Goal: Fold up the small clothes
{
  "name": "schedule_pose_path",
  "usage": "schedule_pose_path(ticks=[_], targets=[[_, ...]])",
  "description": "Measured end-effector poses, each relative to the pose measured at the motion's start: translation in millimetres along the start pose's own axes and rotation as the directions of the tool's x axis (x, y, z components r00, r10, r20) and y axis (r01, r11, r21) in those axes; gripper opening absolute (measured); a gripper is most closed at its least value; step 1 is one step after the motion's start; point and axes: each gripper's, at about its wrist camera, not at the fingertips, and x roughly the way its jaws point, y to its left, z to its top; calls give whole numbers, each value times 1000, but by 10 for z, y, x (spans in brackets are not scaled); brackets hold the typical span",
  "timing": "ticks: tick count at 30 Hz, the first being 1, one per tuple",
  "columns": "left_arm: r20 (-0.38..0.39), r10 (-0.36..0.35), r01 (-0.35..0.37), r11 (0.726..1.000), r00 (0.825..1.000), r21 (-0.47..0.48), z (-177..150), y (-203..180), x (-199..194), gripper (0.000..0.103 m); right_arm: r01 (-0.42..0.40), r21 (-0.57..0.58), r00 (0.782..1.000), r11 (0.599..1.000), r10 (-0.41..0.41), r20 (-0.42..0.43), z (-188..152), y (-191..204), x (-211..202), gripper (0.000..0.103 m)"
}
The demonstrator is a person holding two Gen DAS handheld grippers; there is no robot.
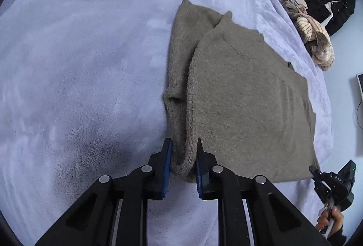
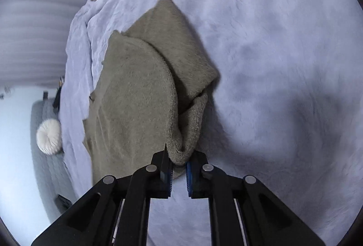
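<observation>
A grey-brown knit sweater [image 1: 238, 98] lies partly folded on a pale lavender fleece blanket [image 1: 79, 64]. My left gripper [image 1: 183, 155] is shut on a folded edge of the sweater at its near left corner. In the right wrist view the same sweater [image 2: 136, 98] hangs and drapes forward, and my right gripper [image 2: 179, 163] is shut on a bunched knit edge of it. The right gripper also shows in the left wrist view [image 1: 333, 182] at the sweater's near right corner, held by a hand.
A heap of beige striped clothes [image 1: 313, 35] lies at the blanket's far right edge, with a black garment [image 1: 329, 10] beyond it. In the right wrist view a white round cushion [image 2: 48, 137] sits on a grey sofa [image 2: 45, 166] at left, past the bed edge.
</observation>
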Motion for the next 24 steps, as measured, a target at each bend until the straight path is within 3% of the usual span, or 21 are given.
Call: schedule_pose_path(ticks=[4,7,12,15,18,24], targets=[[-26,0,-1,999,1000,-43,-73,186,222,20,122,-67,990,990,-126,-62,29,-123,301,10],[-25,13,-14,999,1000,-42,-75,234,145,22,127,-74,989,989,-132,-66,22,-173,404,10],[12,81,-82,996,997,24,-89,238,-153,22,147,-22,986,989,-148,-73,-80,-173,175,17],[54,37,-39,998,998,55,29,191,-317,22,136,-27,989,990,-137,-57,-266,-114,-5,19],[91,-30,20,994,995,112,248,7,-382,22,118,-110,992,987,-121,-19,-331,122,-88,19],[66,-43,28,976,997,217,592,-413,2,22,133,-222,991,966,-137,-4,-80,475,165,19]])
